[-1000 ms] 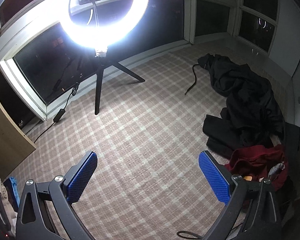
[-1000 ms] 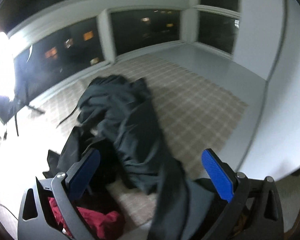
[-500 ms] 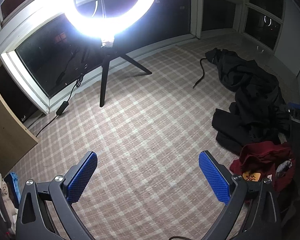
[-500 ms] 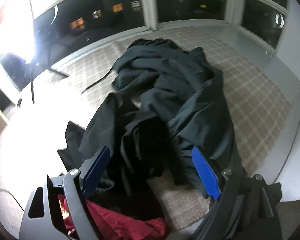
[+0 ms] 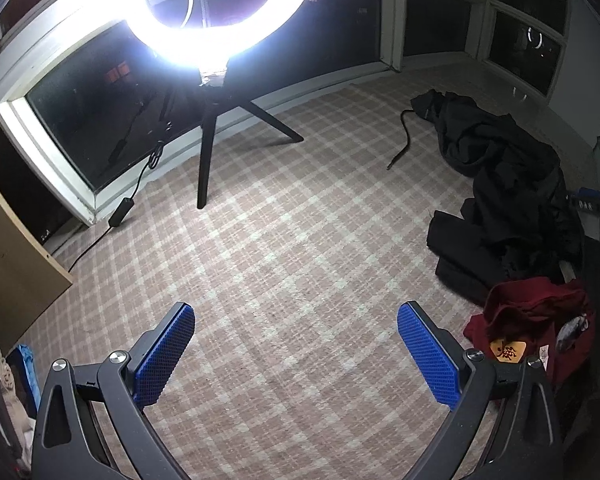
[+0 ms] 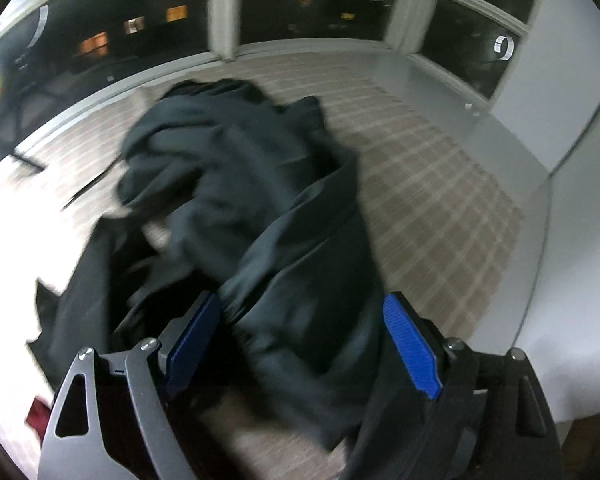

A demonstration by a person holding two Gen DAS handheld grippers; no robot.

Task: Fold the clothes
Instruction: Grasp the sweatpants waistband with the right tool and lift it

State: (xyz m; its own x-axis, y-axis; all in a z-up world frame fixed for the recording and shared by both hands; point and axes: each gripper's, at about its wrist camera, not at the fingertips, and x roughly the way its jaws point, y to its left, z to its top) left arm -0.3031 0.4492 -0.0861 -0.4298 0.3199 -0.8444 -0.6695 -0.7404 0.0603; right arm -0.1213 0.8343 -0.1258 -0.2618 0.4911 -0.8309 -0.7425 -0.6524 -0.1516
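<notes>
A heap of black clothes [image 5: 504, 184] lies on the checked carpet at the right of the left wrist view, with a dark red garment [image 5: 536, 320] in front of it. My left gripper [image 5: 296, 352] hangs open over bare carpet, well to the left of the heap. In the right wrist view the picture is blurred; the black clothes [image 6: 240, 184] fill the middle. My right gripper [image 6: 300, 340] is open, low over the heap, with a fold of black cloth lying between its blue pads. A scrap of the red garment [image 6: 38, 414] shows at the lower left.
A lit ring light on a black tripod [image 5: 208, 128] stands at the back of the carpet, its cable and power brick [image 5: 120, 212] trailing left along the window sill. A wooden panel [image 5: 16, 248] stands at the left. A loose black cord [image 5: 404, 140] lies near the heap.
My right gripper has come down closer onto the black heap, and cloth now lies between its pads. The left wrist view has tilted a little, bringing the ring light nearer; the left gripper stays open.
</notes>
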